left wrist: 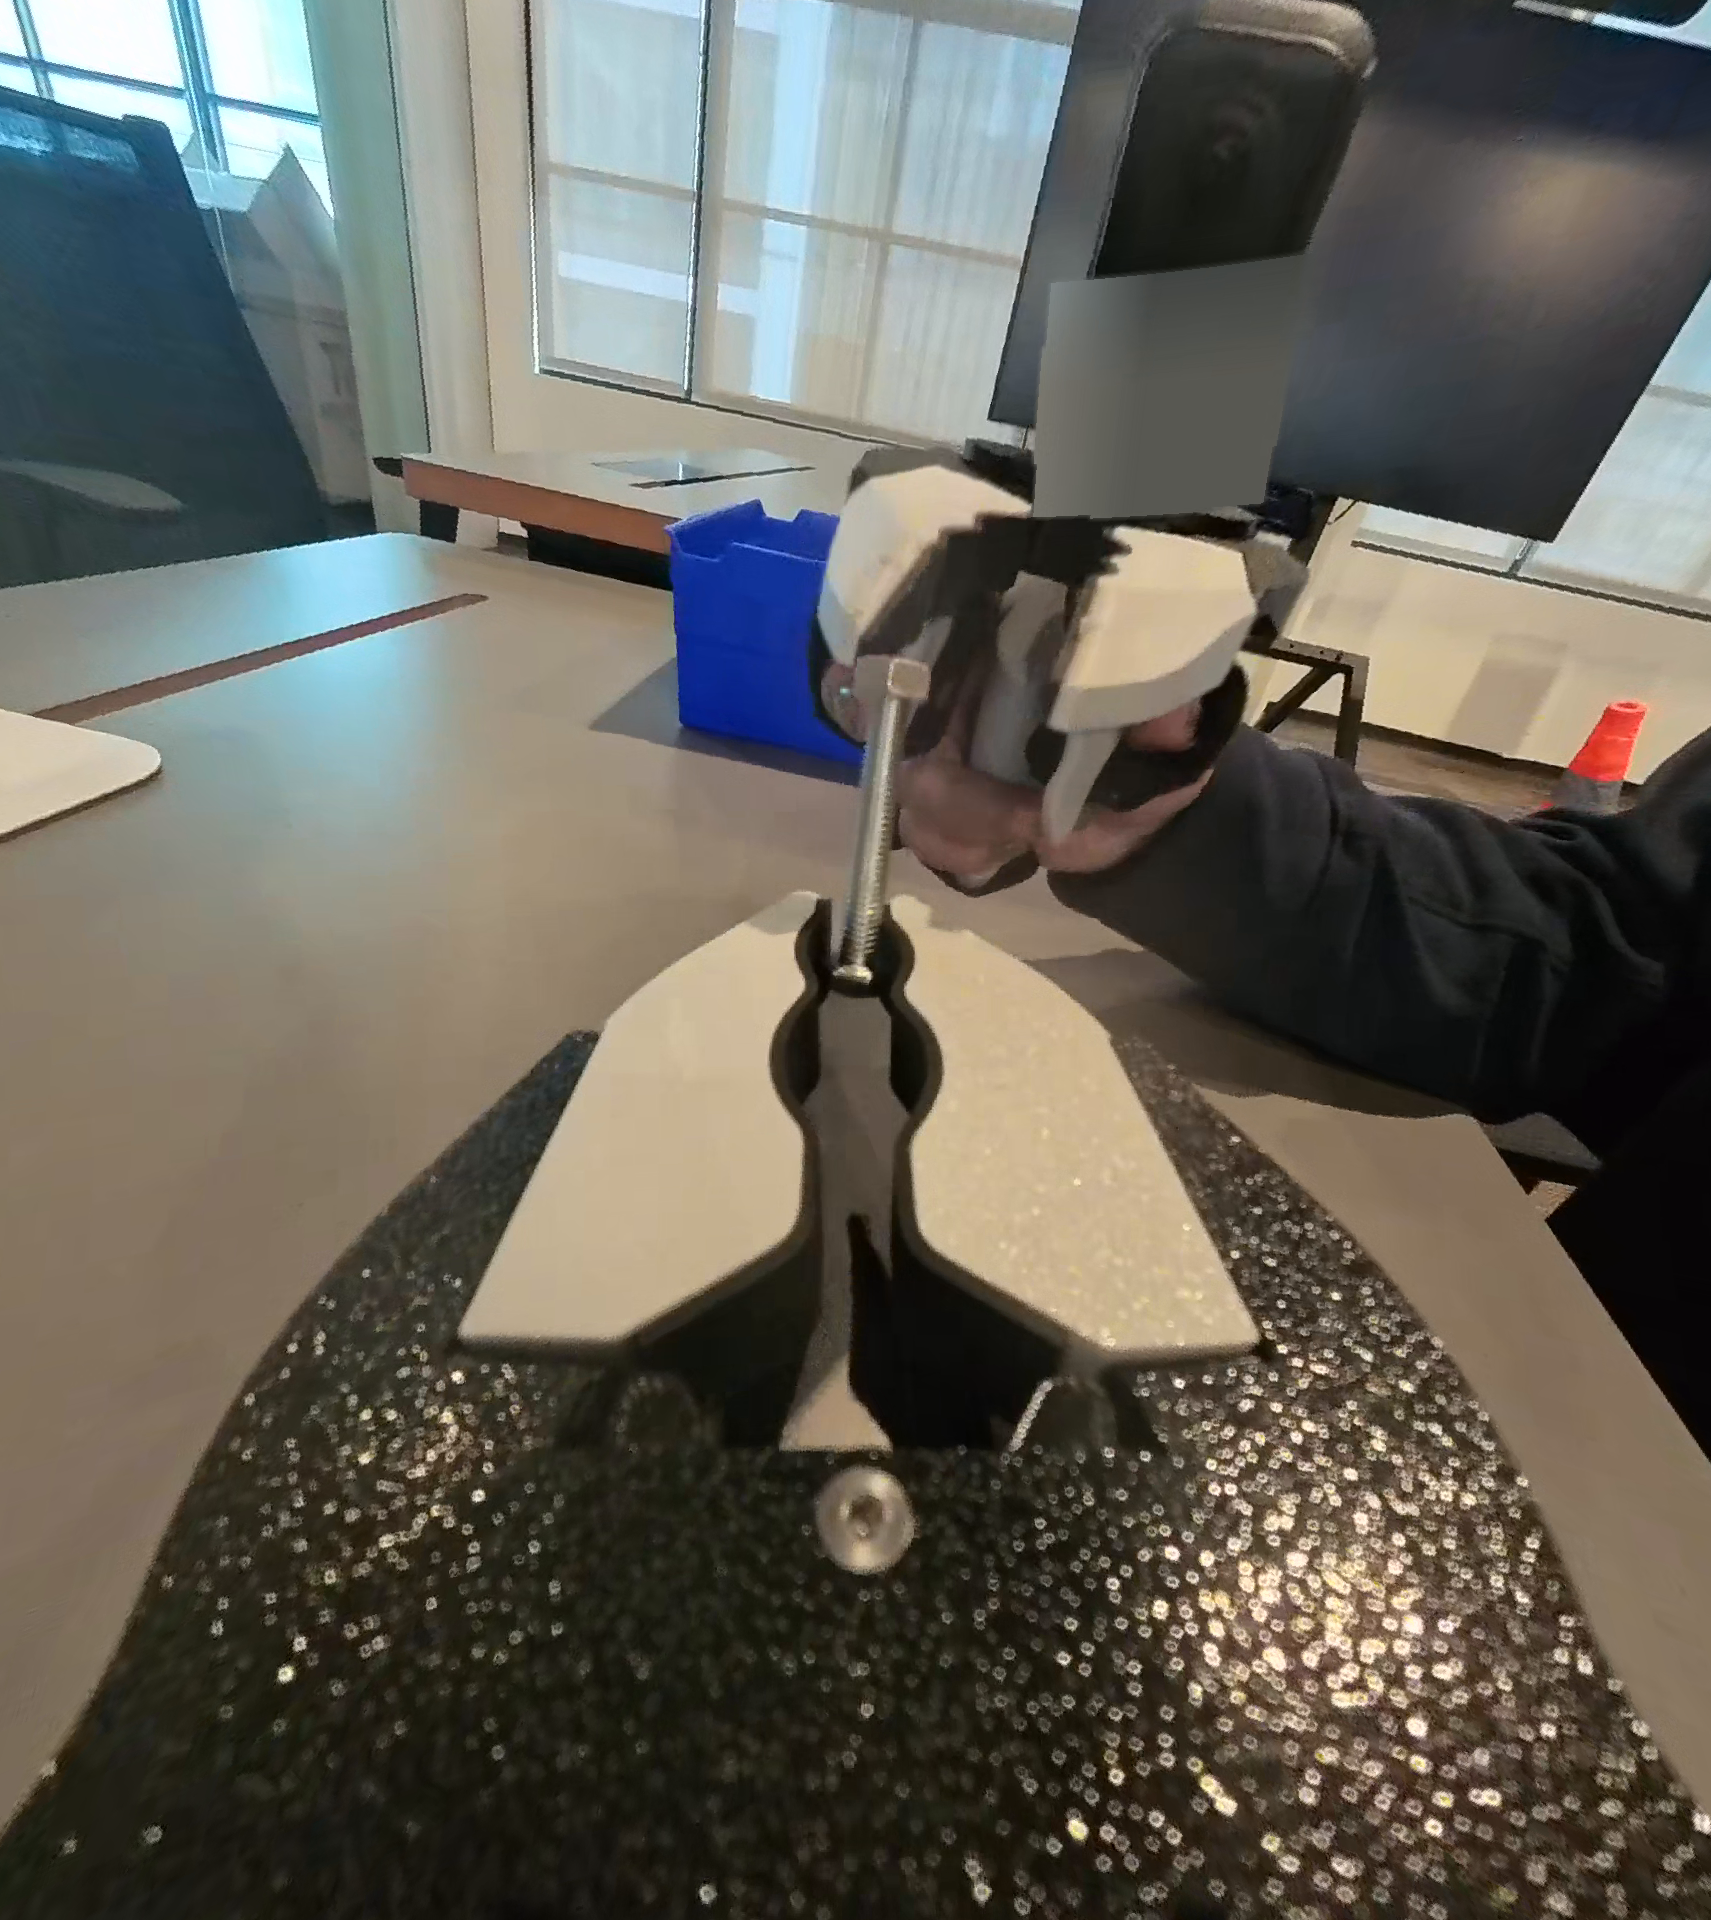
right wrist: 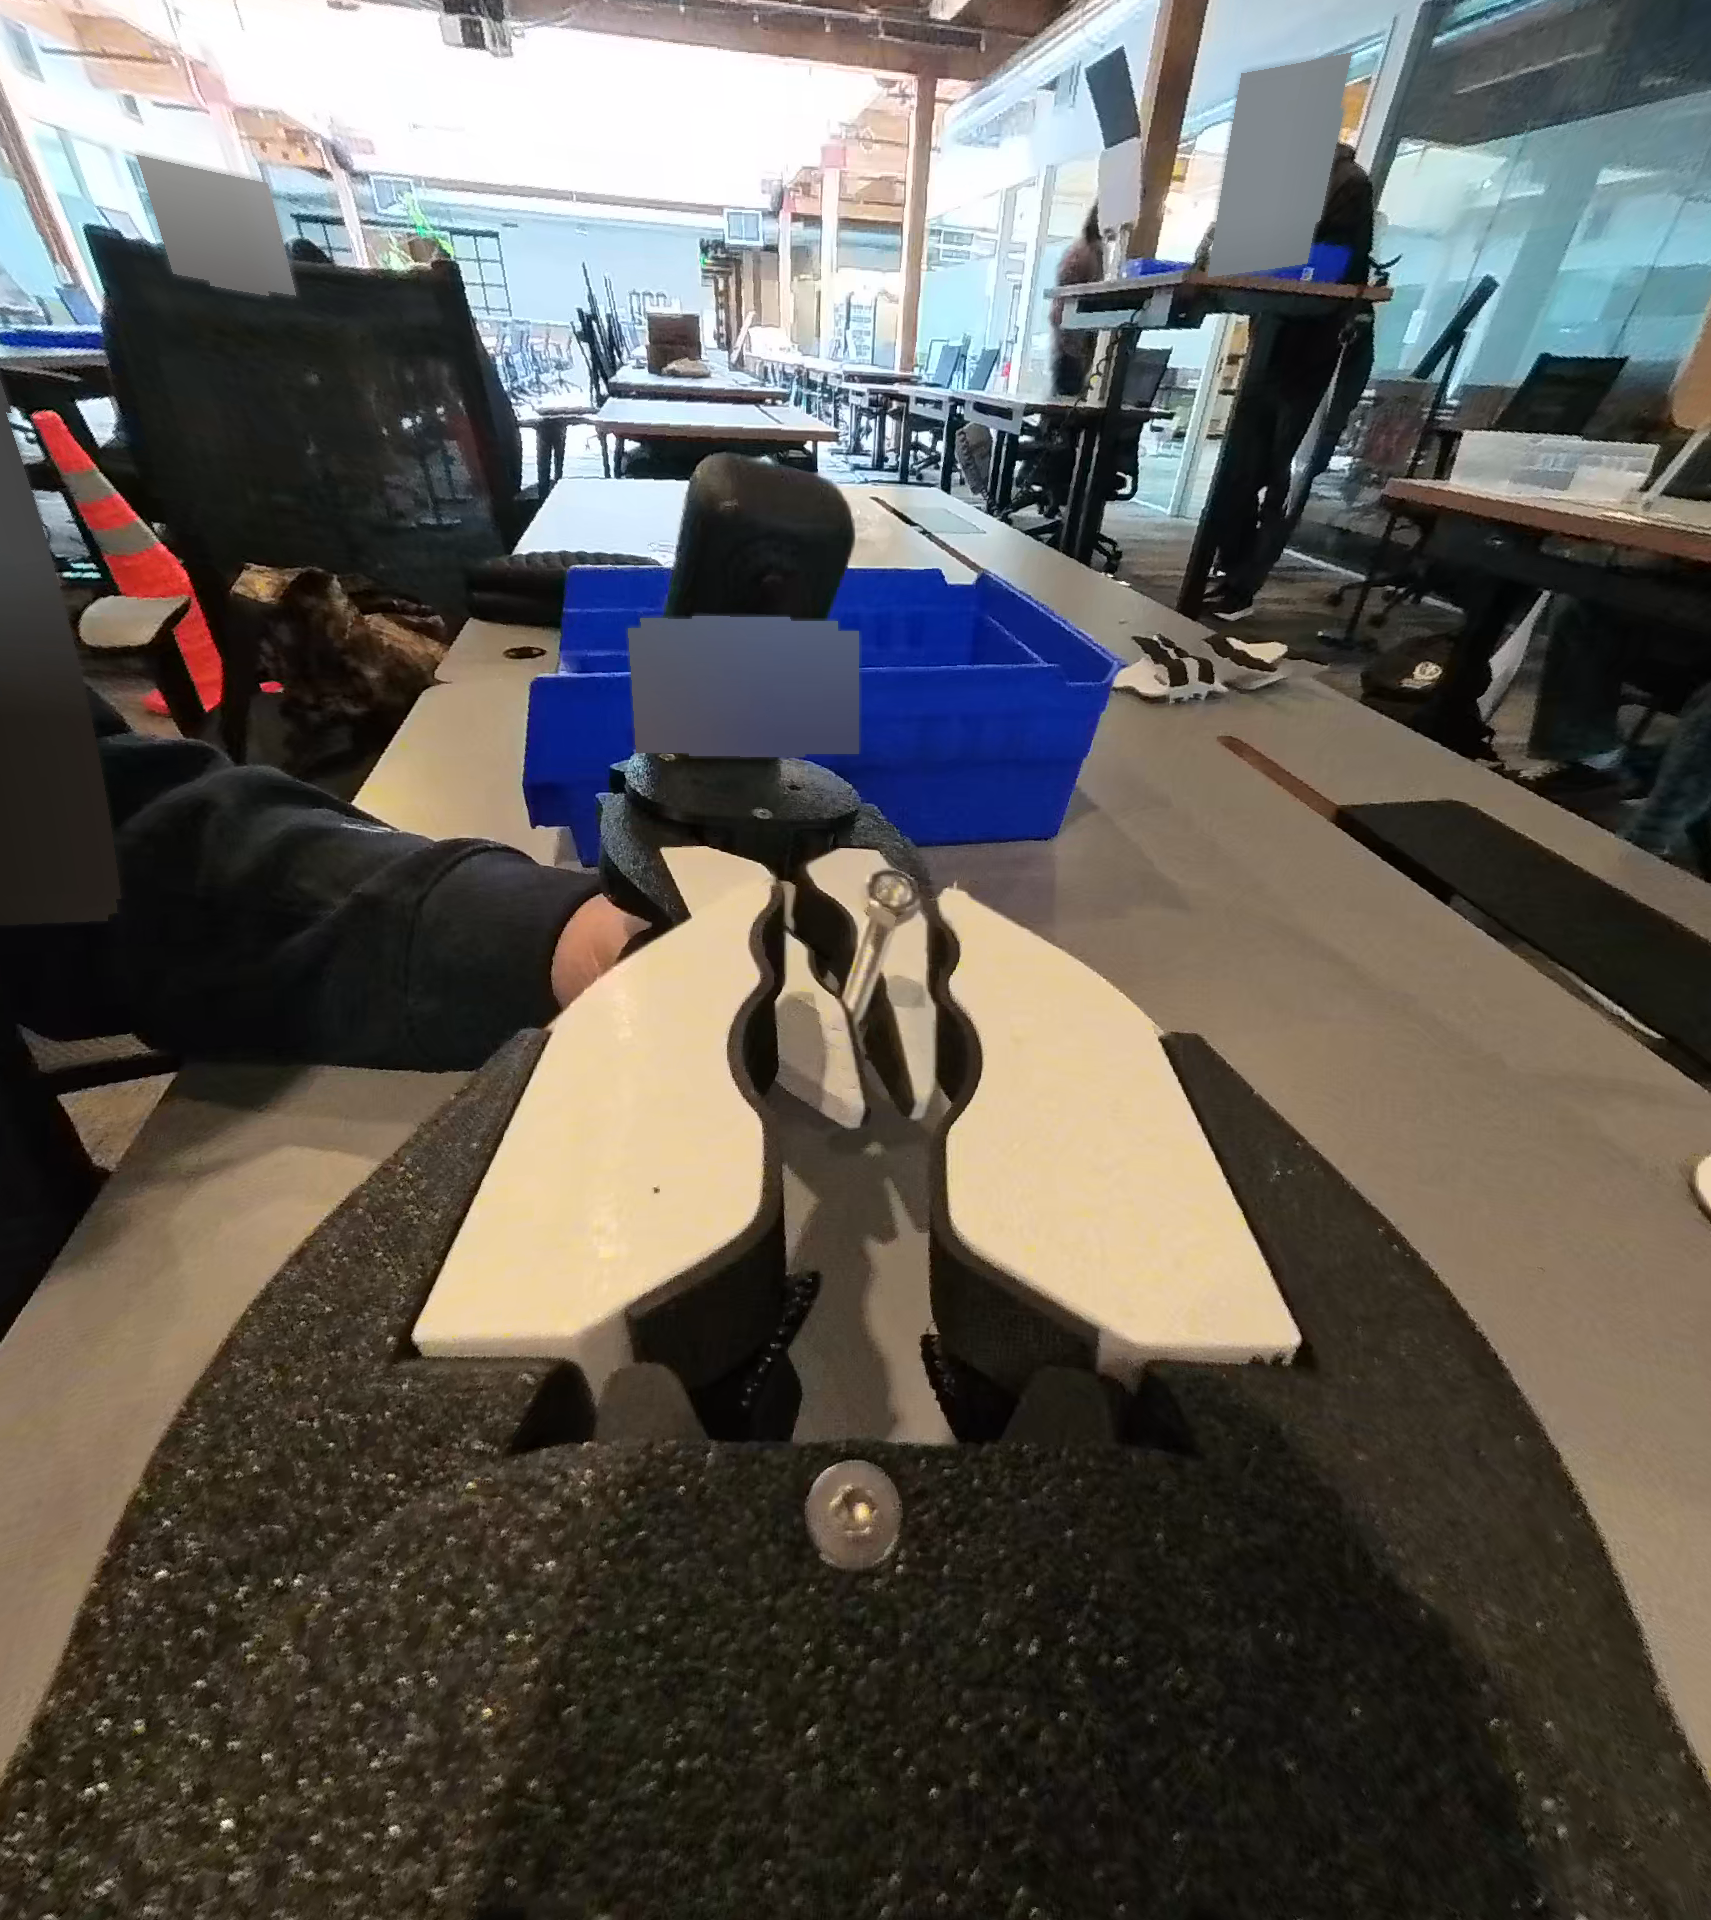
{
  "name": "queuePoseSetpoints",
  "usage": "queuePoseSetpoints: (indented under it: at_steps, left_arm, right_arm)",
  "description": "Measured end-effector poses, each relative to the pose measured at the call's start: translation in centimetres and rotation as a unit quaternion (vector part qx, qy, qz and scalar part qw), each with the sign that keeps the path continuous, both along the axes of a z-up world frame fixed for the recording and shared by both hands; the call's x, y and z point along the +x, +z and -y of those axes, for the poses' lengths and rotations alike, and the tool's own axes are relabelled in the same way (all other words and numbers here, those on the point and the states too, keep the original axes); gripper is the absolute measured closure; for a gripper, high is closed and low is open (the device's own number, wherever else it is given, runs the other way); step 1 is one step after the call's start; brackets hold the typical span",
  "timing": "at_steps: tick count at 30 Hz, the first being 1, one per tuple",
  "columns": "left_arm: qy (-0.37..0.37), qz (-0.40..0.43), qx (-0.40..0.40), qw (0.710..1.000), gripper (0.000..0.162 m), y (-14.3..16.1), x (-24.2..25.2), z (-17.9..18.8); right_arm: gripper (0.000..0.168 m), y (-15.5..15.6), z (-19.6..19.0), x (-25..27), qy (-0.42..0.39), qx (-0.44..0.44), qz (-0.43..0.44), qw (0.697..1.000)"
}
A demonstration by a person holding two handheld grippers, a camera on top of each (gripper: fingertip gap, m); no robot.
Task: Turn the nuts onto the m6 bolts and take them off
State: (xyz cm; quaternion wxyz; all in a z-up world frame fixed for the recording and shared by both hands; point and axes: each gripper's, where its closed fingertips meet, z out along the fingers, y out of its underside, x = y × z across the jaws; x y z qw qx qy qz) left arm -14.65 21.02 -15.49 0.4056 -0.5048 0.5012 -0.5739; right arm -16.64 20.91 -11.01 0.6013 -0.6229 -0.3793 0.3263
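**Left tongs pinch a bolt upright as right tongs close in from above**

The left white-fingered gripper (left wrist: 856, 935) is clamped on the lower, threaded end of the long silver steel bolt (left wrist: 877, 821); a wider silver piece at the pinch may be the nut, too small to tell. The bolt's long axis runs nearly straight up from those tips, leaning slightly right, well clear of the grey table (left wrist: 311, 831). Its round socket head sits between the tips of the right white-fingered gripper (right wrist: 861, 914), whose jaws stand parted, with gaps showing either side of the head. That places the right tongs nearer the head and the left nearer the thread. A blue plastic bin (left wrist: 737, 634) stands behind them.
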Motion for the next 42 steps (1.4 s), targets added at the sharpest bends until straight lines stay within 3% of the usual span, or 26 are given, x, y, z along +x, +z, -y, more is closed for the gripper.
queuePoseSetpoints:
  at_steps: [15, 29, 42]
  left_arm:
    - [0.0, -0.002, -0.002, 1.0, 0.154, -0.1, 0.0, 0.0]
    - [-0.007, -0.016, 0.003, 1.0, 0.154, -0.4, 0.2, 0.3]
    - [-0.019, -0.049, 0.014, 0.999, 0.154, -1.3, 0.5, 0.8]
  right_arm:
    - [0.143, -0.1, -0.1, -0.1, -0.005, 0.005, 0.006, 1.0]
    - [0.155, -0.7, -0.7, -0.1, -0.022, -0.017, 0.011, 1.0]
    - [0.158, -1.6, -0.1, 0.6, -0.015, -0.034, 0.071, 0.997]
